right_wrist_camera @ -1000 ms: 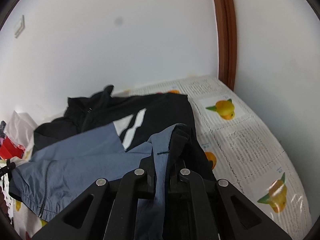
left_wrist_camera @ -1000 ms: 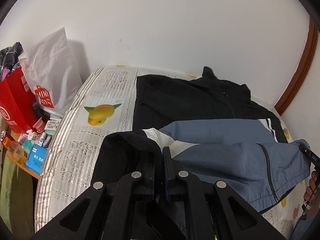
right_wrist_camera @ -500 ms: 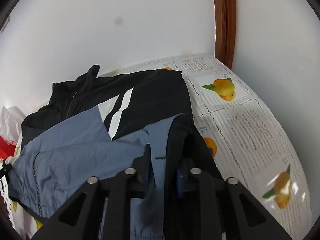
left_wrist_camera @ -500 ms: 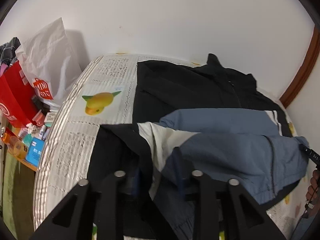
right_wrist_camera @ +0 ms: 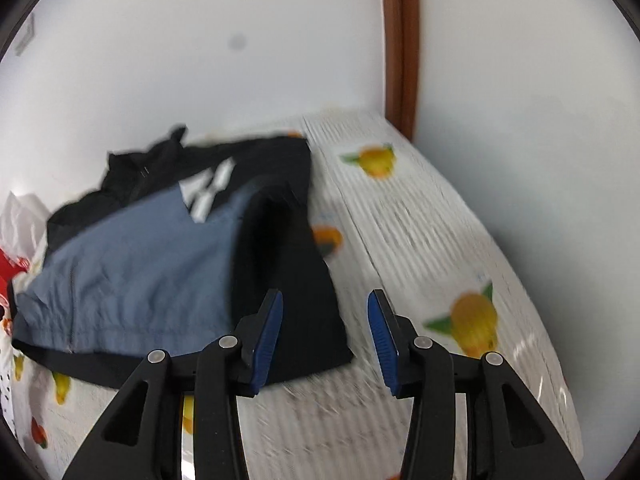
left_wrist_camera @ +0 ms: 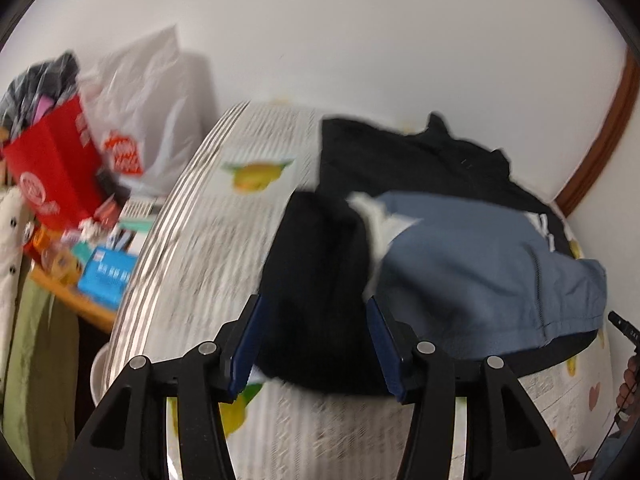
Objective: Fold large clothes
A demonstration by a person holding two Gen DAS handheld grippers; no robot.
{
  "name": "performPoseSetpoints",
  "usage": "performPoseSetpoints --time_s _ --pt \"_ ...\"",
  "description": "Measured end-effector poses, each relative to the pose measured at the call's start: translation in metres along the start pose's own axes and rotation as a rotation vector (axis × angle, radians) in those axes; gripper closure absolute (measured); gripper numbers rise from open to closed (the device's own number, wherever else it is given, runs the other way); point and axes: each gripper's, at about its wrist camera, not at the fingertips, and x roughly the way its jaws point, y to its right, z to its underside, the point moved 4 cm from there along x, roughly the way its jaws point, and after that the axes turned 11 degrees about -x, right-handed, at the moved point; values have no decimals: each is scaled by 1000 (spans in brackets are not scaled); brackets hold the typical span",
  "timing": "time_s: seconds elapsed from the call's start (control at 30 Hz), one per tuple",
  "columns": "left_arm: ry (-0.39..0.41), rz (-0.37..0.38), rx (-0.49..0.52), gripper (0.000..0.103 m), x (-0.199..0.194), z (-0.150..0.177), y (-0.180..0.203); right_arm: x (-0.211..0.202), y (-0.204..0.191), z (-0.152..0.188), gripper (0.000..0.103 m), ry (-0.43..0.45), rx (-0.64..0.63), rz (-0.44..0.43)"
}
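A black, blue and white jacket lies folded on the bed, its blue lower half laid over the black upper part. My left gripper hovers over the jacket's black sleeve fold; its jaws are opening and the pads press on nothing. In the right wrist view the same jacket lies left of centre. My right gripper is also opening, above the black corner of the jacket, free of the cloth.
The bed sheet has newsprint and orange-fruit prints. Left of the bed stand a red paper bag, a white plastic bag and a cluttered low table. A brown door frame rises at the far corner. A hand shows at the right edge.
Both grippers were shut on jacket cloth a second ago; they have let go, opened, and pulled back toward the near edge. The folded cloth now rests on the bed.
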Motion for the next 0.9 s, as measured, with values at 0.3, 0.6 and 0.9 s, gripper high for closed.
performPoseSetpoints --time_s 0.3,0.6,0.9 --pt "-65 -27 -20 53 30 18 -22 28 -6 20 59 -43 -46 -39" --pt "-77 13 -30 66 44 23 -18 62 -16 13 69 -117 -70 -107" --pt "-78 35 -19 91 32 28 -14 47 -27 18 95 -123 -141 -101"
